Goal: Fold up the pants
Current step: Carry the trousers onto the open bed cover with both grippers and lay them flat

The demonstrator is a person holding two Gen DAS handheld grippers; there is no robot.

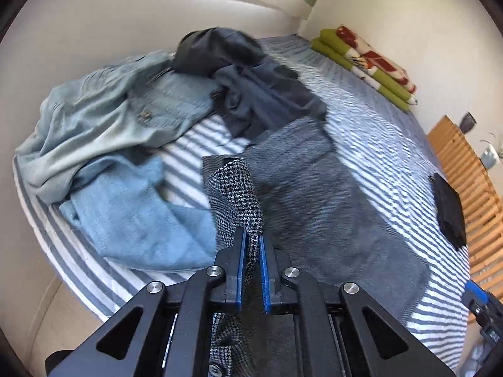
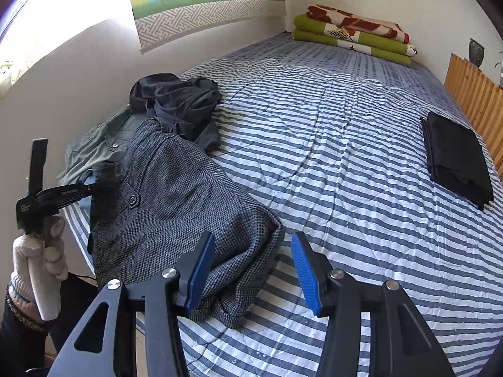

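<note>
Grey houndstooth pants (image 2: 176, 194) lie on the striped bed (image 2: 330, 144) near its left edge, waistband and a buttoned pocket facing up. In the left wrist view my left gripper (image 1: 251, 235) is shut on an edge of these pants (image 1: 232, 188), and the cloth rises from the bed into its blue pads. The right wrist view shows that gripper (image 2: 91, 188) at the pants' left side, held by a gloved hand (image 2: 37, 257). My right gripper (image 2: 253, 238) stands open just above the pants' near right corner. Its left finger (image 2: 201, 264) is over the cloth, its right over the bedcover.
A heap of light blue jeans (image 1: 125, 110) and dark garments (image 1: 251, 88) lies beyond the pants by the wall. A folded black garment (image 2: 456, 157) sits at the bed's right side beside a wooden slatted board (image 2: 471, 94). Folded green blankets (image 2: 352, 37) lie at the far end.
</note>
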